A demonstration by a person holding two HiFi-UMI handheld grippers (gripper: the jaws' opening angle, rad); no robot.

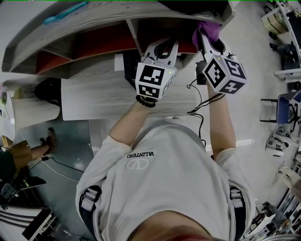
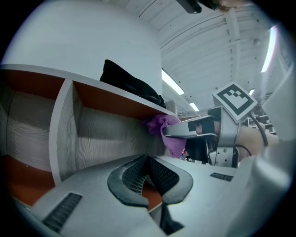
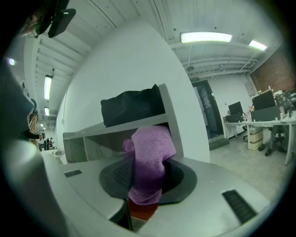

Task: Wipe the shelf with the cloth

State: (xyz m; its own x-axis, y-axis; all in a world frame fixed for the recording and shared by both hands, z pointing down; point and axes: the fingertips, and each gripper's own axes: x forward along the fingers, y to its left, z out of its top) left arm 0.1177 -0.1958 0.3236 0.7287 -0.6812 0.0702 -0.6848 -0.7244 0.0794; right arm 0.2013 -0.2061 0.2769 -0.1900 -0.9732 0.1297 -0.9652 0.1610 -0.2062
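A grey wood shelf (image 1: 108, 16) with red inner panels stands in front of me. A purple cloth (image 1: 207, 29) is clamped in my right gripper (image 1: 201, 33), which reaches into the right compartment just under the top board. In the right gripper view the cloth (image 3: 149, 159) bulges out from between the jaws of the right gripper (image 3: 147, 175). My left gripper (image 1: 168, 46) is shut and empty, beside the right one and pointing into the same compartment. In the left gripper view its pads meet at the left gripper (image 2: 148, 160); the cloth (image 2: 163, 130) and the right gripper (image 2: 203, 132) show at the right.
A black bag (image 3: 132, 106) lies on the shelf's top board, above the cloth. A vertical divider (image 2: 62, 129) separates the compartments. A teal object (image 1: 66, 12) rests on top at the left. Cables (image 1: 200, 110) hang by my right arm. Chairs (image 1: 284, 106) stand at the right.
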